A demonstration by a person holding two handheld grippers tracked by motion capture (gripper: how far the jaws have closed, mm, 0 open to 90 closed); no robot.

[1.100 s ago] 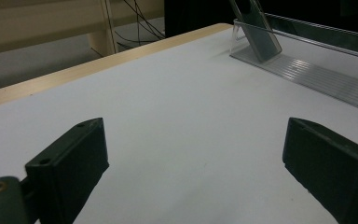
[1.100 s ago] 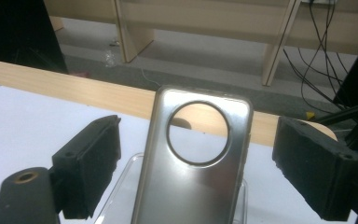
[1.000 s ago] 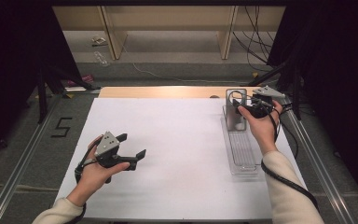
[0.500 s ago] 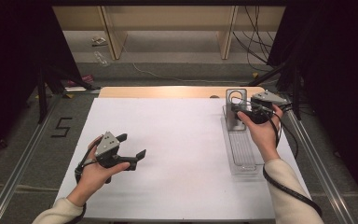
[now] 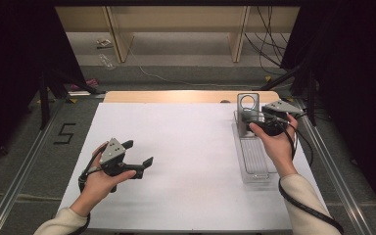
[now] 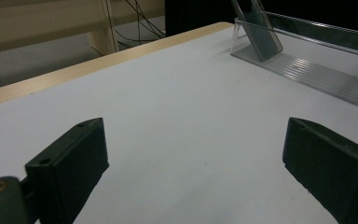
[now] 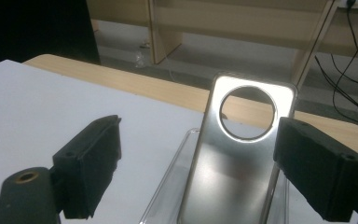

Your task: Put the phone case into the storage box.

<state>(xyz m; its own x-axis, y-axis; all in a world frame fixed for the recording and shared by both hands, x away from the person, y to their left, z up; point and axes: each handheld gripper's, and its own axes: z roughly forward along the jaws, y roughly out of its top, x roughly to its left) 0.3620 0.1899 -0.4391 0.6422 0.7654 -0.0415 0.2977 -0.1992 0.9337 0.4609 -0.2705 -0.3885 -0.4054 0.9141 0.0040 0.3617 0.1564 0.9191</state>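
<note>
From the high view, your right gripper (image 5: pixel 254 121) sits at about 2 o'clock on the white counter (image 5: pixel 186 161), at the far end of the clear tray (image 5: pixel 252 161), just beside the upright metal plate with a round hole (image 5: pixel 248 105). The tray runs along the counter's right side, close to that edge, and the plate stands near the far wooden edge (image 5: pixel 176 96). Your left gripper (image 5: pixel 137 154) is at about 8 o'clock, well apart from the tray, with bare counter all around it.

In the left gripper view, your fingers (image 6: pixel 70 158) are spread wide and hold nothing. Open counter lies between and ahead of them; the tray (image 6: pixel 317 74) and plate (image 6: pixel 261 32) lie off at 1 o'clock.

In the right gripper view, your fingers (image 7: pixel 91 163) are wide apart and grip nothing. The plate (image 7: pixel 237 158) stands tilted between them in the tray, nearer the right finger; whether it touches I cannot tell. The counter's far edge runs just behind it.
</note>
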